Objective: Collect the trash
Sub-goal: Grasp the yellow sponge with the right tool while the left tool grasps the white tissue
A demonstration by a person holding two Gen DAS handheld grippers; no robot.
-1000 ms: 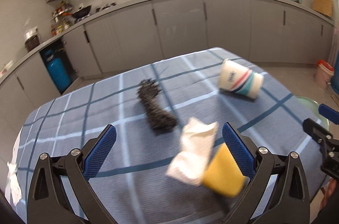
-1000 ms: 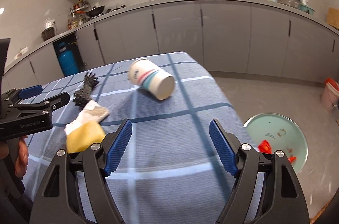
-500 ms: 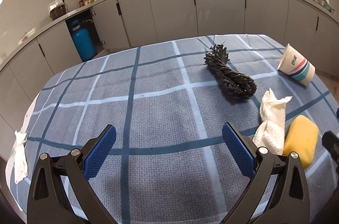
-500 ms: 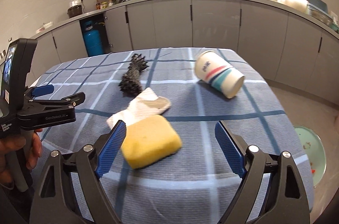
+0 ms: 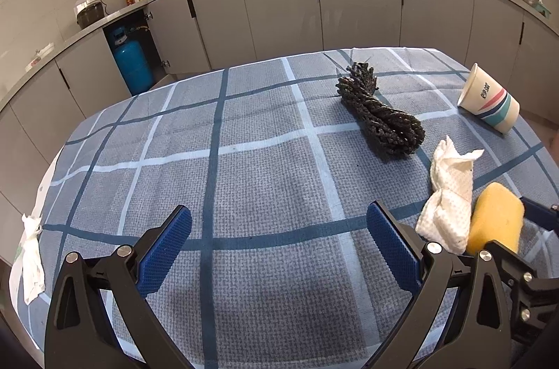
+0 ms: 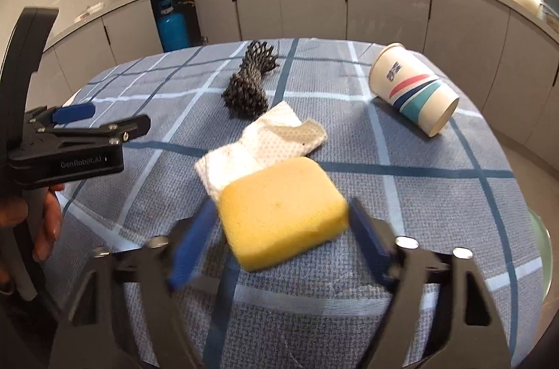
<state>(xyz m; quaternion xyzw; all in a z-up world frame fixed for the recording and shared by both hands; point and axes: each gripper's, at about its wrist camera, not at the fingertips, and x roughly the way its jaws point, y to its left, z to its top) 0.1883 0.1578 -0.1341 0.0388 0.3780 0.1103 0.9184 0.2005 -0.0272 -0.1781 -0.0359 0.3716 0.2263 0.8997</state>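
Right claw (image 6: 279, 239) closing around yellow sponge (image 6: 283, 211) at near table (image 6: 436, 204) edge; pads not yet pressing. Left claw (image 5: 279, 246) released, empty. Risks: soft sponge squirts out; paper towel (image 6: 265, 142) tucked under sponge drags along or slides off table.

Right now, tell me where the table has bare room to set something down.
Free: the checked cloth left of the black net bundle, under the open left gripper. Crowded: right side, with napkin, sponge, paper cup.
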